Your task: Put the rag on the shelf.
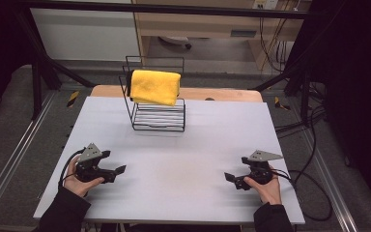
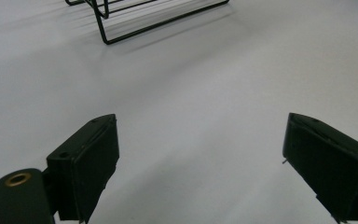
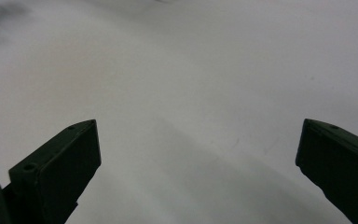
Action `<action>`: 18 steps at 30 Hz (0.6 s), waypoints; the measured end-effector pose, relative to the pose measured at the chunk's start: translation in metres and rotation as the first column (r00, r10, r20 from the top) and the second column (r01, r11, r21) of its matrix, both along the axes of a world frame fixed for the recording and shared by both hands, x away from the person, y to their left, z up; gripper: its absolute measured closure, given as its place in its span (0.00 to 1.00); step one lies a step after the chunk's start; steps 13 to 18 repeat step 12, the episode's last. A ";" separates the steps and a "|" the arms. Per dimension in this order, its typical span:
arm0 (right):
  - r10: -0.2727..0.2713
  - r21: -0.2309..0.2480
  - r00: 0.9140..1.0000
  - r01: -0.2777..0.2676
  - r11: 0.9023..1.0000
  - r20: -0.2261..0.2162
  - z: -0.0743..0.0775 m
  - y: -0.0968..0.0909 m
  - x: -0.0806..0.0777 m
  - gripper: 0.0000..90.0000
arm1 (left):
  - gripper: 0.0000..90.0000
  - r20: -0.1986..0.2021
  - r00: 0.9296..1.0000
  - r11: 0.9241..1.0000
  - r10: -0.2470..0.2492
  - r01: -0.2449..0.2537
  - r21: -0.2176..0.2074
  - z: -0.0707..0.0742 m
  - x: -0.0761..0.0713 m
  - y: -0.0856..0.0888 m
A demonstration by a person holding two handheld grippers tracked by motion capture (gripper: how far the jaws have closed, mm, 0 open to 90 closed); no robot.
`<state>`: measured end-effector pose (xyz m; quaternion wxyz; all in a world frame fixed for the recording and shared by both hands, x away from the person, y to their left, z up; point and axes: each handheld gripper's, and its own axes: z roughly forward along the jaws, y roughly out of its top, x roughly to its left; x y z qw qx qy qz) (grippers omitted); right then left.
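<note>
Both tongs empty and wide open, resting low on the table.
Likely next: left tongs or right tongs reach the yellow cloth draped on the wire rack; grip its hanging edge, lift clear.

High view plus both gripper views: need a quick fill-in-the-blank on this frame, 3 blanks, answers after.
1. The cloth draped over the black wire rack is ____ in colour.
2. The left gripper has its jaws ____, with nothing between them.
3. The right gripper sits low over the ____ table, apart from the rack.

Missing words: yellow; open; grey
</note>
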<state>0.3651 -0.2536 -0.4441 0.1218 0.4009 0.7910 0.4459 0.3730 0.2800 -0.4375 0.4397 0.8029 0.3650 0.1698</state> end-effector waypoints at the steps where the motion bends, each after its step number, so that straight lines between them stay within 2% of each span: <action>1: -0.002 -0.003 1.000 0.002 1.000 -0.001 -0.001 -0.002 -0.001 0.01 | 0.12 0.000 1.000 1.000 -0.003 0.003 0.002 -0.001 -0.001 0.000; 4: -0.014 0.000 1.000 0.014 1.000 -0.008 -0.004 -0.006 -0.005 0.01 | 0.12 0.007 1.000 1.000 -0.001 0.001 0.015 -0.003 -0.003 0.003; 7: -0.020 0.003 0.999 0.020 1.000 -0.025 -0.007 -0.007 -0.007 0.01 | 0.12 -0.005 1.000 1.000 -0.003 0.003 0.010 -0.006 -0.003 0.004; 18: -0.021 0.011 1.000 0.022 1.000 -0.019 -0.006 -0.008 -0.008 0.01 | 0.12 -0.008 1.000 1.000 -0.002 0.002 0.007 -0.006 -0.003 0.005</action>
